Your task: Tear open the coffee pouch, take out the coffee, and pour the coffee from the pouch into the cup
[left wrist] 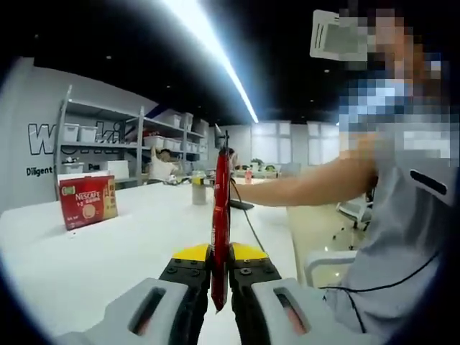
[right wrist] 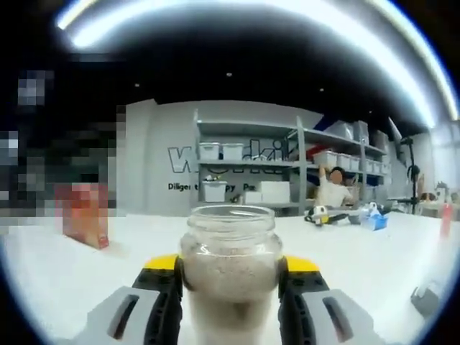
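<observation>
My left gripper (left wrist: 220, 264) is shut on a slim red coffee pouch (left wrist: 220, 215), which stands upright and edge-on between the jaws. In the right gripper view my right gripper (right wrist: 230, 277) is shut on a clear glass jar (right wrist: 230, 269). The jar has an open mouth and holds pale brown powder up to its shoulder. A red Nescafe box (left wrist: 88, 202) stands on the white table (left wrist: 108, 251) to the left; the same red box (right wrist: 85, 214) shows blurred at the left of the right gripper view.
A person's bare arm (left wrist: 302, 188) reaches across above the table (right wrist: 374, 248) from the right, with their grey shirt (left wrist: 402, 237) close by. A small cup (left wrist: 198, 188) stands far back on the table. Shelving with white bins (right wrist: 287, 162) lines the back wall.
</observation>
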`<act>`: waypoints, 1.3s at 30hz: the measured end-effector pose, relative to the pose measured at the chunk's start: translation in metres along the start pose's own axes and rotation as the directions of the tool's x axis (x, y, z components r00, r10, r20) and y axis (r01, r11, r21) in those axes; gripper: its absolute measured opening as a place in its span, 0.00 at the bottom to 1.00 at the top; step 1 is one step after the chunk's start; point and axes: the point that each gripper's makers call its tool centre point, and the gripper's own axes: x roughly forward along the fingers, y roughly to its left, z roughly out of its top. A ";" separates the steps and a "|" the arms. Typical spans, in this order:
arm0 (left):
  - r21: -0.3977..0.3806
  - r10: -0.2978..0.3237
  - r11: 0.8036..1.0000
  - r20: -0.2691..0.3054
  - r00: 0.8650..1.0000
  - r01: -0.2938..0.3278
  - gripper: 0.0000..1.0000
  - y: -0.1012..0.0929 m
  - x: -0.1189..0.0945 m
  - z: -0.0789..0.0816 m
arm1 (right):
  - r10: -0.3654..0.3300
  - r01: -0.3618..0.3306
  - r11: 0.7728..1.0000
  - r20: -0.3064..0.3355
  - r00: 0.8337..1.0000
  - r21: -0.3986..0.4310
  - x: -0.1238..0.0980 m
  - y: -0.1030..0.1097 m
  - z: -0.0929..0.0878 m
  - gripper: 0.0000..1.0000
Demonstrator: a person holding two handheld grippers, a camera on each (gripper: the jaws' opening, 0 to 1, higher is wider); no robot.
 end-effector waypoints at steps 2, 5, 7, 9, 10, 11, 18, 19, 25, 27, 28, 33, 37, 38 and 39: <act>-0.004 -0.002 1.000 0.008 1.000 0.002 0.12 0.000 0.000 0.001 | -0.007 0.007 1.000 0.009 1.000 0.002 -0.002 0.000 -0.001 0.51; -0.011 -0.009 1.000 0.013 1.000 0.010 0.12 0.000 0.000 0.000 | -0.005 0.005 1.000 0.010 1.000 0.000 -0.008 0.005 0.000 0.51; -0.016 -0.017 1.000 0.016 1.000 0.017 0.12 -0.001 0.001 0.001 | -0.003 0.003 1.000 0.010 1.000 0.001 -0.013 0.008 0.000 0.51; -0.018 -0.024 1.000 0.023 0.999 0.024 0.12 -0.002 0.001 0.002 | -0.005 0.005 1.000 0.010 1.000 0.002 -0.018 0.010 0.000 0.51; -0.017 -0.025 1.000 0.028 0.999 0.025 0.12 -0.003 0.000 0.004 | -0.004 0.004 1.000 0.011 1.000 0.003 -0.020 0.011 0.000 0.51; -0.016 -0.027 0.999 0.032 0.999 0.028 0.12 -0.004 -0.001 0.006 | -0.004 0.004 1.000 0.012 1.000 0.003 -0.023 0.013 0.000 0.51; -0.016 -0.032 0.999 0.046 0.998 0.033 0.12 -0.004 -0.004 0.009 | 0.000 0.000 1.000 0.021 1.000 0.005 -0.039 0.024 0.001 0.51; -0.016 -0.032 0.999 0.046 0.998 0.032 0.12 -0.004 -0.004 0.009 | 0.002 -0.002 1.000 0.019 1.000 0.004 -0.039 0.024 0.001 0.51; -0.015 -0.041 0.999 0.056 0.998 0.042 0.12 -0.008 -0.006 0.012 | 0.012 -0.012 1.000 0.024 1.000 0.003 -0.051 0.033 0.000 0.51; -0.015 -0.042 0.999 0.059 0.997 0.043 0.12 -0.008 -0.007 0.013 | 0.016 -0.016 1.000 0.030 0.999 0.004 -0.054 0.036 0.000 0.51; -0.014 -0.041 0.999 0.062 0.997 0.042 0.12 -0.009 -0.008 0.014 | 0.022 -0.022 1.000 0.036 0.999 0.006 -0.058 0.039 0.001 0.51; -0.017 -0.040 0.999 0.071 0.997 0.041 0.12 -0.008 -0.012 0.017 | 0.073 -0.073 0.997 0.045 0.996 0.004 -0.067 0.054 0.001 0.51; -0.017 -0.037 0.999 0.076 0.996 0.038 0.12 -0.006 -0.014 0.018 | 0.109 -0.110 0.994 0.049 0.993 0.004 -0.077 0.065 0.001 0.51; -0.017 -0.034 0.999 0.077 0.996 0.036 0.12 -0.006 -0.015 0.018 | 0.116 -0.116 0.993 0.049 0.992 0.004 -0.078 0.067 0.001 0.51; -0.016 -0.033 0.999 0.078 0.996 0.034 0.12 -0.006 -0.015 0.018 | 0.121 -0.121 0.993 0.048 0.992 0.003 -0.080 0.068 0.001 0.51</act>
